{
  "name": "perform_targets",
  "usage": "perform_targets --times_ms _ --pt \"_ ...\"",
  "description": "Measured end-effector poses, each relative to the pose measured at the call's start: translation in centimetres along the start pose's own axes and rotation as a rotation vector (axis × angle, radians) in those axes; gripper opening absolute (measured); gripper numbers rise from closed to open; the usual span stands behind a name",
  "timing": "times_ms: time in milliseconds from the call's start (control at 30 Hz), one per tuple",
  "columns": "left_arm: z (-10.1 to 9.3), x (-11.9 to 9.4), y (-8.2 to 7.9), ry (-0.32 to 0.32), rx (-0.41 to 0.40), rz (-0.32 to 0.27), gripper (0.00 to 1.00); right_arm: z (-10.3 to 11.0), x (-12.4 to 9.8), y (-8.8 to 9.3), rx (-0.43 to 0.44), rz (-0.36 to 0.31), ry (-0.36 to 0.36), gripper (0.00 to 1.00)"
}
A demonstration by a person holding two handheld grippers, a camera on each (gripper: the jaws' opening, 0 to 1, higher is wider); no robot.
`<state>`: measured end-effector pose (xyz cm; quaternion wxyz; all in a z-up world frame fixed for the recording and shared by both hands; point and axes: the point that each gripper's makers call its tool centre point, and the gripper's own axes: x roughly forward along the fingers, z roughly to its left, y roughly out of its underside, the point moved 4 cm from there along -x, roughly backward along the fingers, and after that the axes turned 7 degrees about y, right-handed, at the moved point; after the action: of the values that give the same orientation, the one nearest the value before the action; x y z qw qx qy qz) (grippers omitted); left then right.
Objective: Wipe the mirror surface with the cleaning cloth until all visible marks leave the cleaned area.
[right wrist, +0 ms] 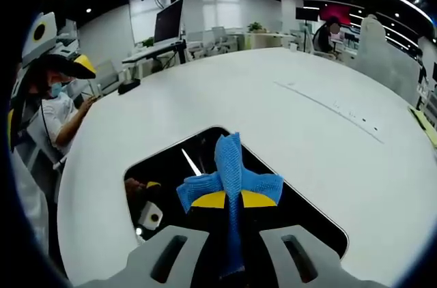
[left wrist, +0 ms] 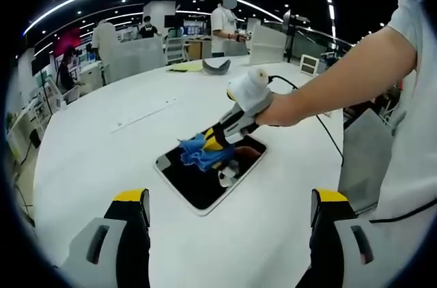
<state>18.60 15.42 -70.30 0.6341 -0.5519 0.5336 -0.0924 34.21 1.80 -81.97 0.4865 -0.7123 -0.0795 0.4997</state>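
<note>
Two tongs, one cloth on the mirror

My right tongs (right wrist: 229,200) are clamped on the blue cloth (right wrist: 232,172), pressed onto the mirror (left wrist: 205,189) mid-pane. My left tongs (left wrist: 229,209) gape wide, just short of its near corner. Bare white tabletop (left wrist: 136,124) surrounds the frame.
</note>
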Motion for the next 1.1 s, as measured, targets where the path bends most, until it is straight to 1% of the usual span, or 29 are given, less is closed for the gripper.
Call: perform_targets --times_ms 533,800,1100 --pt "0.30 0.00 0.04 0.004 0.003 0.000 0.99 -0.35 0.26 -0.16 0.013 0.000 0.007 0.01" --pt "0.39 0.10 0.04 0.005 0.003 -0.002 0.99 -0.41 0.28 -0.16 0.004 0.002 0.005 0.01" --pt "0.24 0.01 -0.08 0.005 0.004 -0.008 0.99 -0.61 0.39 -0.32 0.008 0.001 0.004 0.01"
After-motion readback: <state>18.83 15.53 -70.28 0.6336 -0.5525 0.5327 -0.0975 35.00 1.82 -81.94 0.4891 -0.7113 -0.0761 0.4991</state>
